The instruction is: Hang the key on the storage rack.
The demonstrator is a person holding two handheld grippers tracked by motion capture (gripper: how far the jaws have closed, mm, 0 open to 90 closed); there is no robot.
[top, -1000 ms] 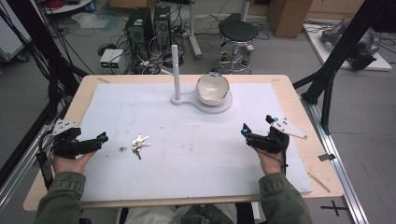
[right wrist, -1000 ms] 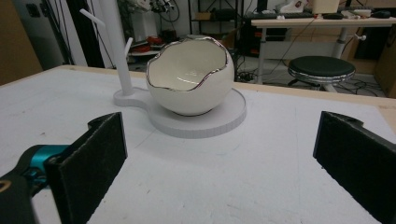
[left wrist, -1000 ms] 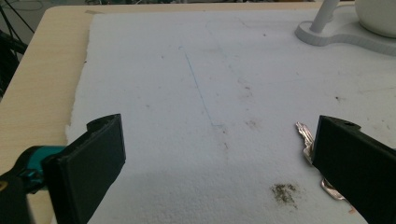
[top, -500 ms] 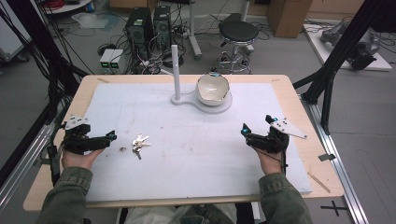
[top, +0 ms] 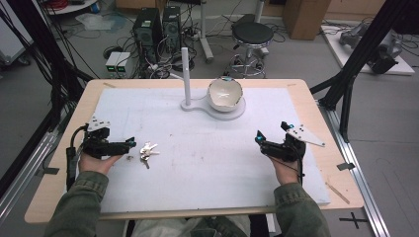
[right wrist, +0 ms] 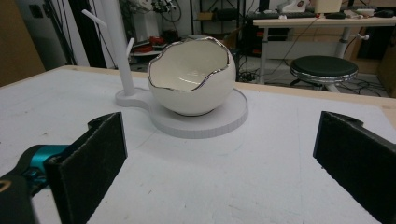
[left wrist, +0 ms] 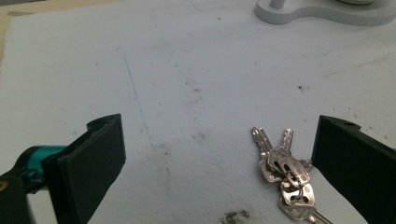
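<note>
- Left gripper (top: 129,143): jaws wide apart, low over the white mat (top: 207,168) on the table (top: 316,94).
- Bunch of keys (top: 146,151) lies flat on the mat, just beside the left gripper's tips; in the left gripper view the keys (left wrist: 286,170) sit close inside one jaw, untouched.
- Right gripper (top: 261,139): jaws also wide apart, holding nothing, well apart from the keys.
- Egg-shaped bowl (right wrist: 192,77) rests on a white stand (right wrist: 205,122) ahead of it.
</note>
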